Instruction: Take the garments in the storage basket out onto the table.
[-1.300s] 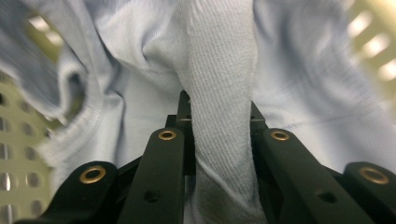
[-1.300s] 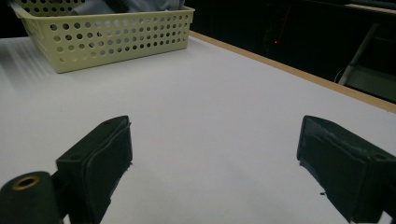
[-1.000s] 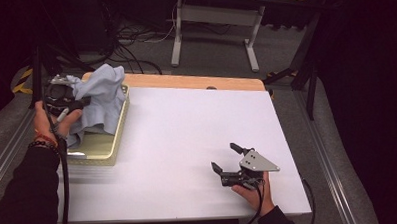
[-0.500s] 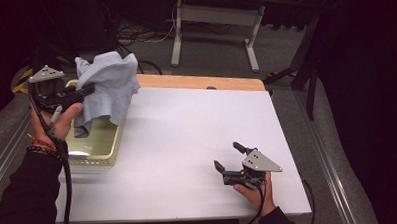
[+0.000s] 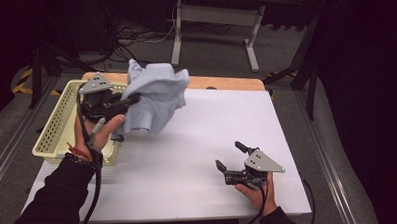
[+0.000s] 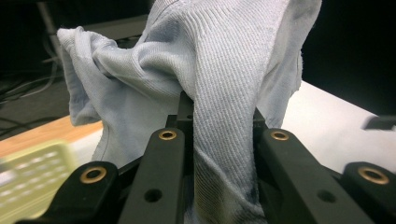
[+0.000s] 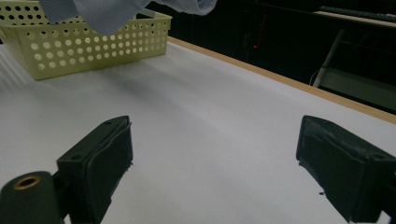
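A pale blue-grey cloth [image 5: 153, 96] hangs in the air above the table's left side, just right of a yellow perforated basket [image 5: 57, 128]. My left gripper [image 5: 131, 100] is shut on the cloth, whose ribbed fabric [image 6: 224, 93] drapes over the jaws in the left gripper view. My right gripper [image 5: 230, 157] rests open low over the table near the front right, with nothing between its pads [image 7: 105, 158]. The basket [image 7: 84, 44] and the cloth's lower edge [image 7: 107, 11] show far off in the right gripper view.
The white tabletop [image 5: 197, 132] has a wooden strip [image 5: 225, 83] along its far edge. Behind the table stand a white bench frame [image 5: 213, 21] and loose cables on the floor. Metal rails run along both sides of the table.
My left gripper has lifted the cloth out of the basket and carried it right, over the table's left part. The right gripper has barely moved.
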`<action>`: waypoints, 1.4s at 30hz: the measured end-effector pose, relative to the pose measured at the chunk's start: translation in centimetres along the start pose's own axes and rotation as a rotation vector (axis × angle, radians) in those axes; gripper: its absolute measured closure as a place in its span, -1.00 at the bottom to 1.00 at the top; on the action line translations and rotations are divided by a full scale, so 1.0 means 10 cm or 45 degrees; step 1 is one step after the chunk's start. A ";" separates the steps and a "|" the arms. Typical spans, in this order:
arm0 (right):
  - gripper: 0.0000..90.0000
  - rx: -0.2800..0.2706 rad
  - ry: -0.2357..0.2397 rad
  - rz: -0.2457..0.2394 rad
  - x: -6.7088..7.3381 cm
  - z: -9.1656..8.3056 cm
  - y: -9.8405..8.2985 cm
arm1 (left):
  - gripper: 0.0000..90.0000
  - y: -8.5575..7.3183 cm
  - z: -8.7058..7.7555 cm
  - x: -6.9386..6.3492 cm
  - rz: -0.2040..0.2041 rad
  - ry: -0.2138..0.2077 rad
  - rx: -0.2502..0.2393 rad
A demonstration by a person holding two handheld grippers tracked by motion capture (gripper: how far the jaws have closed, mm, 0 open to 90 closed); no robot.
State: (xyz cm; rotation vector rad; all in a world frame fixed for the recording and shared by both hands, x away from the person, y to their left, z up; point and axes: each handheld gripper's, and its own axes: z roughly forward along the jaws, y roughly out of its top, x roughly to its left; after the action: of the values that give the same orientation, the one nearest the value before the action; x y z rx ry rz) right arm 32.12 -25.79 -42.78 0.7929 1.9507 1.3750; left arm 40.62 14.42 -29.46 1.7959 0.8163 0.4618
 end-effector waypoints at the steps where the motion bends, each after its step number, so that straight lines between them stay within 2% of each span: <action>1: -0.75 0.003 -0.002 -0.003 0.00 0.00 0.00 | 0.72 0.00 0.03 -0.06 0.011 -0.018 0.009; 4: -0.75 0.004 0.001 -0.002 0.00 -0.02 0.00 | 0.72 -0.03 0.14 -0.22 0.032 -0.067 0.041; 7: -0.72 -0.002 -0.008 -0.011 0.01 -0.05 0.00 | 0.71 -0.05 0.25 -0.36 0.111 -0.046 0.082; 9: -0.71 0.003 -0.025 -0.034 0.02 -0.08 0.00 | 0.71 -0.06 0.33 -0.42 0.107 -0.081 0.102; 10: -0.70 0.004 -0.026 -0.034 0.02 -0.09 0.00 | 0.71 -0.07 0.38 -0.45 0.121 -0.092 0.120; 17: -0.70 0.036 -0.048 -0.021 0.02 -0.16 -0.03 | 0.69 -0.18 0.69 -0.59 0.118 -0.159 0.181; 21: -0.68 0.044 -0.061 -0.006 0.01 -0.20 -0.05 | 0.58 -0.24 0.82 -0.65 0.145 -0.142 0.212; 23: -0.63 0.045 -0.070 -0.005 0.01 -0.22 -0.06 | 0.42 -0.26 0.85 -0.67 0.155 -0.139 0.187; 24: -0.60 0.048 -0.059 0.000 0.01 -0.23 -0.06 | 0.35 -0.26 0.85 -0.68 0.167 -0.143 0.181; 26: -0.59 0.063 -0.055 -0.004 0.02 -0.24 -0.07 | 0.12 -0.25 0.82 -0.71 0.225 -0.102 0.184; 29: -0.51 0.088 -0.048 -0.008 0.02 -0.24 -0.08 | 0.00 -0.26 0.72 -0.73 0.302 -0.091 0.142; 31: -0.42 0.120 -0.048 -0.001 0.02 -0.22 -0.09 | -0.16 -0.32 0.65 -0.75 0.355 -0.083 0.121; 32: -0.35 0.146 -0.051 0.002 0.01 -0.20 -0.09 | -0.20 -0.36 0.61 -0.76 0.384 -0.083 0.118; 34: -0.24 0.185 -0.019 0.038 -0.02 -0.16 -0.10 | -0.29 -0.51 0.54 -0.81 0.494 -0.059 0.123; 35: -0.21 0.243 -0.012 0.070 -0.05 -0.11 -0.11 | -0.34 -0.56 0.52 -0.83 0.521 -0.047 0.133; 36: -0.19 0.258 -0.002 0.083 -0.06 -0.08 -0.12 | -0.36 -0.64 0.49 -0.85 0.552 -0.034 0.144; 37: -0.13 0.291 0.032 0.110 -0.07 -0.04 -0.14 | -0.39 -0.68 0.47 -0.85 0.570 -0.033 0.151; 41: -0.10 0.391 0.075 0.154 -0.09 0.08 -0.19 | -0.44 -0.93 0.35 -0.89 0.637 -0.024 0.172; 42: -0.10 0.417 0.079 0.151 -0.08 0.11 -0.20 | -0.46 -1.00 0.34 -0.89 0.635 -0.032 0.180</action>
State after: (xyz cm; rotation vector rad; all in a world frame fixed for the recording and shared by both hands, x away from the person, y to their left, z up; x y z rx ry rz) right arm 33.28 -26.33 -44.85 1.0419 2.2431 1.1706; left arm 33.56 7.80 -39.30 2.1364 0.3818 0.7136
